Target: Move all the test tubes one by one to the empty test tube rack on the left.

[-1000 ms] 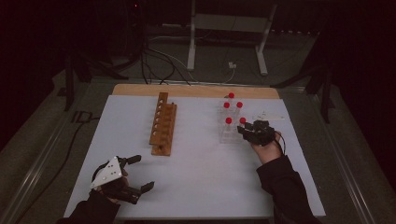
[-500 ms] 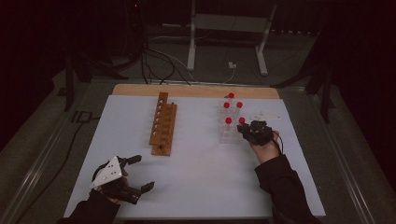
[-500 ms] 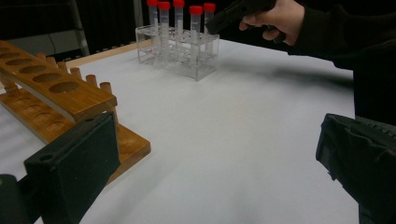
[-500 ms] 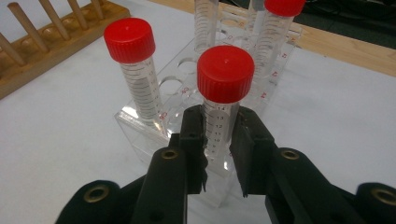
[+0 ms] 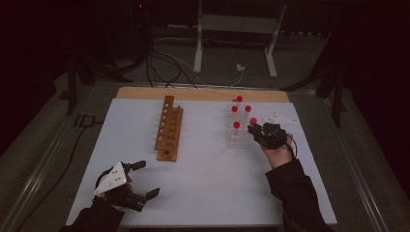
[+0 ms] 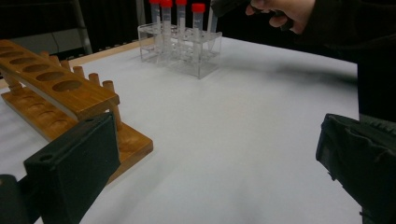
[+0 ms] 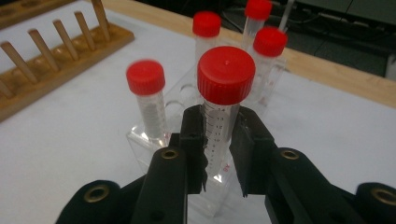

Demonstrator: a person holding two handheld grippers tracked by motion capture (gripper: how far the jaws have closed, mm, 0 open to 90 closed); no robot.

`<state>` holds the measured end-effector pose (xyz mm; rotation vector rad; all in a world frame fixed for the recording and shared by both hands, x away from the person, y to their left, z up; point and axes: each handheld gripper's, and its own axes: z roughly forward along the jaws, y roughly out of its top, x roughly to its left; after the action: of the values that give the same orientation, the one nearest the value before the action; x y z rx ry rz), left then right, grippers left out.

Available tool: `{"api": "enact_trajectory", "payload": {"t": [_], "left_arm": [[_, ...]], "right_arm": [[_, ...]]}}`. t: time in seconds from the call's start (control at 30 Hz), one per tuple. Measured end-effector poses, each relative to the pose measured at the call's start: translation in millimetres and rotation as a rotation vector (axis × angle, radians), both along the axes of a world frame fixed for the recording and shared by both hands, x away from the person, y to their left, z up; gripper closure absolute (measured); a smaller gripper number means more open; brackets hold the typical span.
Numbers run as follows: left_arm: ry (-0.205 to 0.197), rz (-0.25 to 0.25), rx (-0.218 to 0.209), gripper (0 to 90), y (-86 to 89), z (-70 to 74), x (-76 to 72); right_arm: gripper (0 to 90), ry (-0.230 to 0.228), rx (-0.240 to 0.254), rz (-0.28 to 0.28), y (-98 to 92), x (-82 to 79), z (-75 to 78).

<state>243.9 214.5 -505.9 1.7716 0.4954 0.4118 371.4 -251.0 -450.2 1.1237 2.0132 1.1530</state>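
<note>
A tube with a red cap stands upright between the two jaws of the right gripper, which are pressed against its sides just below the cap. In the high view this tube sits at the near right corner of a clear rack on the right half of a white table, and the right gripper meets it from the right, held by a hand in a dark sleeve.

Four more red-capped tubes stand in the same rack — one to the left of the gripped tube, three farther back. The rack is near the table's far edge, where a wooden strip shows.

A wooden rack lies left of centre, well apart from the clear one. The white surface between and in front of them is bare.

The left gripper rests near the near left corner — its jaws spread wide, nothing between them.
</note>
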Motion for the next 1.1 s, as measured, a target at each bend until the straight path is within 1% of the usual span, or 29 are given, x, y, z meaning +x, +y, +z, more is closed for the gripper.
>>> {"api": "enact_trajectory", "payload": {"t": [0.1, 0.17, 0.23, 0.3, 0.4, 0.53, 0.6, 0.67, 0.77, 0.8, 0.83, 0.9, 0.97, 1.0, 1.1], "left_arm": [[0.008, 0.009, -0.001, 0.3, 0.8, 0.1, 0.9], [0.012, 0.006, 0.002, 0.3, 0.4, 0.0, 0.9], [0.006, 0.006, 0.014, 0.3, -0.6, 0.1, 0.6], [0.013, -0.005, 0.011, 0.3, -1.6, -0.1, 0.4], [0.008, -0.005, 0.017, 0.3, -2.7, 0.4, 0.1], [0.004, -0.006, 0.013, 0.3, -3.3, 1.7, 0.3], [0.001, -0.010, 0.011, 0.3, -3.9, 2.9, 0.3], [0.000, -0.012, 0.015, 0.3, -4.6, 4.7, 0.6], [-0.009, -0.021, 0.003, 0.3, -6.4, 8.2, 0.4], [-0.013, -0.025, 0.002, 0.3, -7.0, 9.7, 0.5], [-0.017, -0.029, -0.006, 0.3, -7.7, 11.1, 0.3], [-0.031, -0.033, -0.022, 0.3, -9.1, 14.2, 0.2], [-0.021, -0.043, -0.030, 0.4, -10.1, 18.1, 1.4], [-0.011, -0.046, -0.035, 0.4, -10.6, 20.0, 1.9], [0.009, -0.050, -0.031, 0.4, -13.8, 25.3, 2.7]], "right_arm": [[74.9, -0.017, 0.013, -0.001, -2.8, -3.6, 6.3], [74.9, -0.031, 0.013, -0.004, -3.8, -6.5, 10.6], [74.9, -0.050, 0.006, -0.007, -4.5, -9.8, 15.4], [74.9, -0.067, 0.007, -0.009, -5.8, -13.5, 20.5], [74.9, -0.094, 0.008, -0.015, -8.9, -20.1, 29.1], [74.9, -0.117, 0.027, -0.008, -12.9, -28.4, 40.0], [74.9, -0.117, 0.033, 0.009, -11.0, -33.5, 44.6], [74.9, -0.118, 0.029, 0.018, -9.2, -35.3, 45.5], [74.9, -0.117, 0.022, 0.047, -3.2, -40.2, 47.7], [74.9, -0.108, 0.018, 0.066, 1.0, -42.9, 48.1], [74.9, -0.108, 0.018, 0.066, 1.0, -42.9, 48.1], [74.9, -0.102, 0.011, 0.089, 5.3, -44.7, 47.0], [74.9, -0.081, 0.000, 0.122, 12.7, -45.7, 43.3], [74.9, -0.081, 0.000, 0.122, 12.7, -45.7, 43.3], [74.9, -0.068, -0.016, 0.151, 21.1, -46.6, 39.1]]}}
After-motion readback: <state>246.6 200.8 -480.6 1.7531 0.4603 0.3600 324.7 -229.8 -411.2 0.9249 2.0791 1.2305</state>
